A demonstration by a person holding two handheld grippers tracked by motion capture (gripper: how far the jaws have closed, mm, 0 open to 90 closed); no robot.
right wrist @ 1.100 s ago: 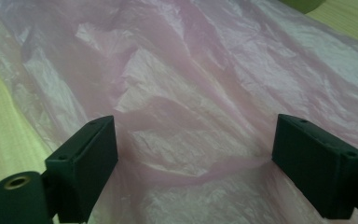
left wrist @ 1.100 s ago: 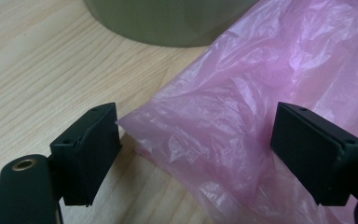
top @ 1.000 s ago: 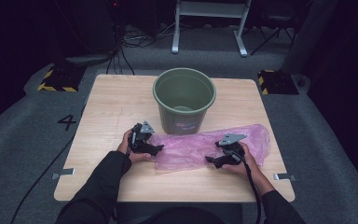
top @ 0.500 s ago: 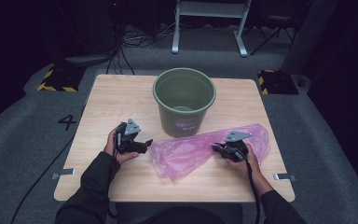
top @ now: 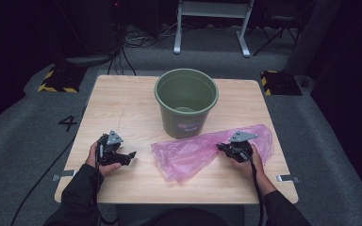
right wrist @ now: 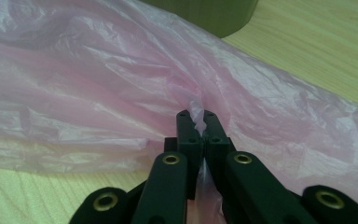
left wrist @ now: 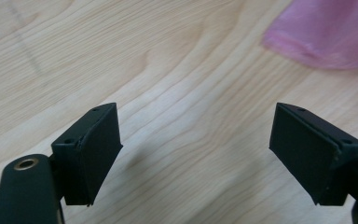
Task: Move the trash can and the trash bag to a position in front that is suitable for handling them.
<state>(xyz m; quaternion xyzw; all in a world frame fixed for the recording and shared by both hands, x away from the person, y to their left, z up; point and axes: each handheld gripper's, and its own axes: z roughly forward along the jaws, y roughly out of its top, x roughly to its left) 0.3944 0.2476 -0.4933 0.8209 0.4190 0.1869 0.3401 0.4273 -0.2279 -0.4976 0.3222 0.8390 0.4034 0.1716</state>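
Dark studio floor all around, grey carpet with cables, and a light wood counter sitting in the middle of it. Starting with the right hand-held gripper: it's near the counter's right edge, toward the near side, and its jaws have just been closing, with a fold of the pink plastic bag between them. In the right gripper view the two black jaws are pinched tight together with a little crinkle of the pink film squeezed up between the tips, so it's got a proper grip on the bag. The bag itself lies flat-ish and rumpled across the near right part of the counter, stretching from the right edge back toward the middle, with its far side running just in front of the green bucket. That bucket stands upright at the middle of the counter, closer to the far edge, and looks like it has nothing much inside from what I can see. Over on the other side, the left hand-held gripper is by the near left corner area, well apart from the bag. Its jaws stand wide open with nothing between them, just bare wood grain underneath in the left gripper view, and a corner of the pink bag peeking in at the top right. Both of the person's forearms come in from the near edge in dark sleeves.
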